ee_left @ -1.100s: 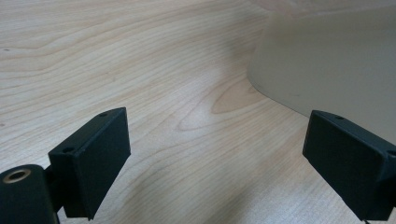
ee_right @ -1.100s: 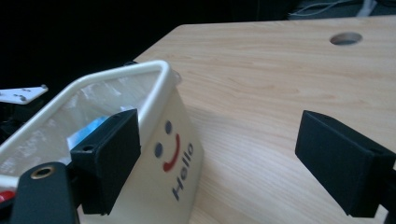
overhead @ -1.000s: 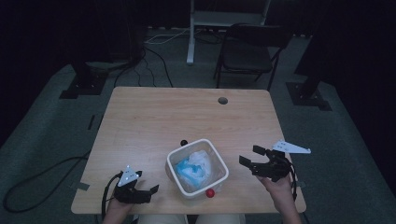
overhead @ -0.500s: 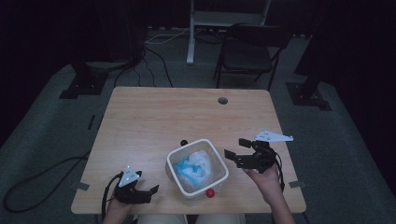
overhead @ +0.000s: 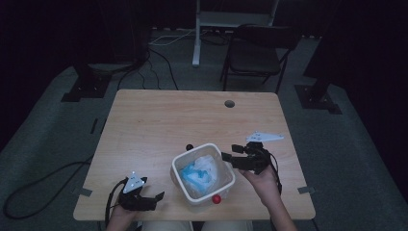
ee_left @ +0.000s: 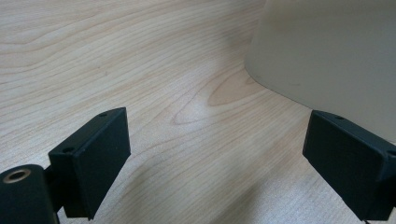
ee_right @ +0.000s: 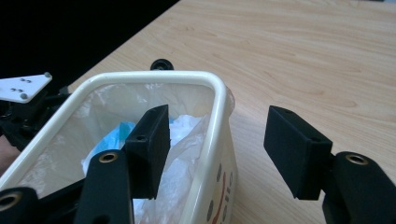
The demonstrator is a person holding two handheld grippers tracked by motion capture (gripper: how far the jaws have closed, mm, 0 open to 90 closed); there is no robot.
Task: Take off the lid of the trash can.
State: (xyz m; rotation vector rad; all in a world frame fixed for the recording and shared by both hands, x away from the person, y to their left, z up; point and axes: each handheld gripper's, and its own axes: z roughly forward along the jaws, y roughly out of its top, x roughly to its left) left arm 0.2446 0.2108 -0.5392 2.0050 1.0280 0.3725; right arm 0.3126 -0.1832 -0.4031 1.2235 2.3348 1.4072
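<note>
Bin (overhead: 204, 171) rim is where your right gripper (overhead: 230, 156) now sits: over the last second it has travelled in from the open worktop (overhead: 159, 125) on the right to the container's right-hand wall, and in the right gripper view its jaws straddle that wall, one pad inside against the liner and one outside, spread wide and not yet closed on anything. I read that as the start of a grasp on the rim, so the next thing needed is a squeeze rather than more travel. The bin itself has not shifted; it stands upright near the front edge of the worktop, between your two hands. Inside it a clear plastic liner (ee_right: 187, 140) is crumpled down, with something blue (overhead: 195, 174) lying among the folds; what the blue item is I cannot tell. A small red object (overhead: 217, 198) lies on the worktop touching or just beside the bin's front corner, and a small dark knob-like thing (overhead: 190, 146) sits just behind its far rim. Your left gripper (overhead: 155, 197) has stayed put at the front left, resting low with its jaws released and empty, the bin's pale wall (ee_left: 327, 51) just beyond its right pad. Farther back, the worktop has a round cable hole (overhead: 229, 103).
</note>
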